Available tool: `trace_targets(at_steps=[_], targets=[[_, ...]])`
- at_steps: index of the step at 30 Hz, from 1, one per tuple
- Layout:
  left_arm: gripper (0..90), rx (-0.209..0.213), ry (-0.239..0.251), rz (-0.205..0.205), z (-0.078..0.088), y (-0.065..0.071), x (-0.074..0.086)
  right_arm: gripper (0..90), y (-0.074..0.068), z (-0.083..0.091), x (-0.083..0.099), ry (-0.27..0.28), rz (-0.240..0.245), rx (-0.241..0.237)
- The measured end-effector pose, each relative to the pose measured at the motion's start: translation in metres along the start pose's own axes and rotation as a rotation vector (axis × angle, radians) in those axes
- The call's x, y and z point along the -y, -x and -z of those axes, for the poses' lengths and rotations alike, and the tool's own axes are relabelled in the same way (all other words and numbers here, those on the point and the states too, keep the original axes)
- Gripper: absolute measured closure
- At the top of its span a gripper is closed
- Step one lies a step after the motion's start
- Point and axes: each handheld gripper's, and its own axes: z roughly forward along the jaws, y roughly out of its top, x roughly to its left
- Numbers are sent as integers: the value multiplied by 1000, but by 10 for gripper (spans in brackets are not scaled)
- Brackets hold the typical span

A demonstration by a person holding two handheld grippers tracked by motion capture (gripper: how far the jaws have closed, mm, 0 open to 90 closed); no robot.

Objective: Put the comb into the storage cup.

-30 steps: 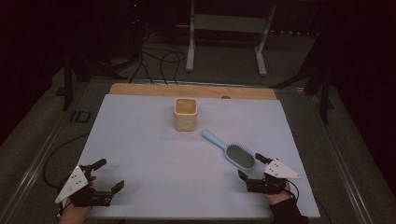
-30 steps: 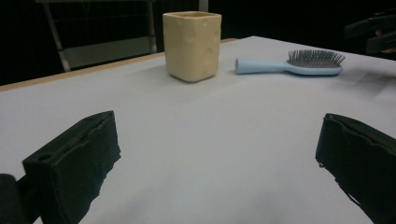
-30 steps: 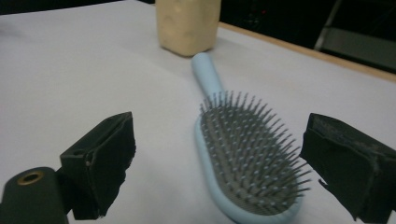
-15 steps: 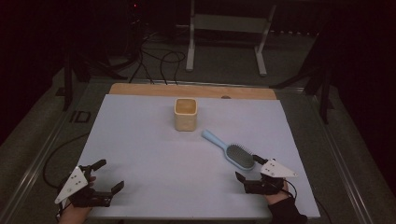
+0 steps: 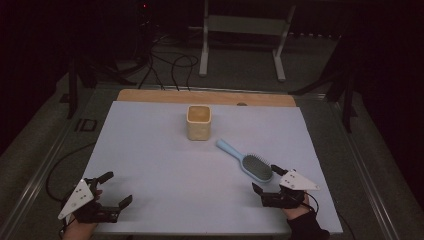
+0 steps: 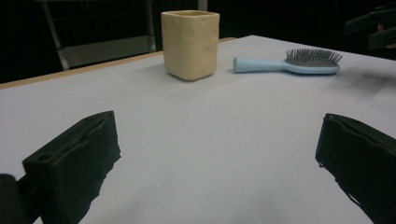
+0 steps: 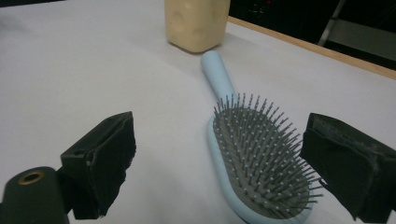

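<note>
Brush (image 5: 248,161) flat on table (image 5: 150,150), bristles up, handle toward cup (image 5: 199,122). Right gripper (image 5: 266,183) jaws wide, empty, straddling brush head. Risk: pads close on bristles, slip. Left gripper (image 5: 114,189) wide, empty.

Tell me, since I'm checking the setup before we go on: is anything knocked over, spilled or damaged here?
Nothing stands out. The cup stands upright, the hairbrush lies bristles up beside it and looks intact, and nothing has spilled on the table. Both grippers, left and right, are open.
</note>
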Motion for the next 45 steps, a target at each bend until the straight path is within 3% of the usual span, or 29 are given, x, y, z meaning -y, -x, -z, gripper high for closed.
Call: trace_targets(at_steps=[8, 16, 20, 21, 26, 33, 40, 45], targets=[[0, 9, -7, -4, 0, 1, 1, 90, -1, 3, -10, -28, -11, -31], [0, 11, 0, 0, 0, 2, 0, 89, 1, 11, -28, -1, -14, -35], [0, 13, -6, 2, 0, 2, 1, 89, 3, 15, -39, -4, 11, -15], [0, 13, -4, -1, -1, 2, 1, 89, 7, 16, -48, -6, 17, 15], [0, 13, -2, -1, 0, 2, 1, 89, 10, 15, -62, -3, 31, 30], [0, 18, -4, 6, -1, 2, 1, 89, 12, 8, -84, 17, 51, 16], [0, 18, -10, 3, -1, 3, 2, 87, 9, -6, -100, 4, 89, -12], [0, 19, -6, 3, 0, 3, 1, 87, 6, -18, -109, 4, 90, -28]])
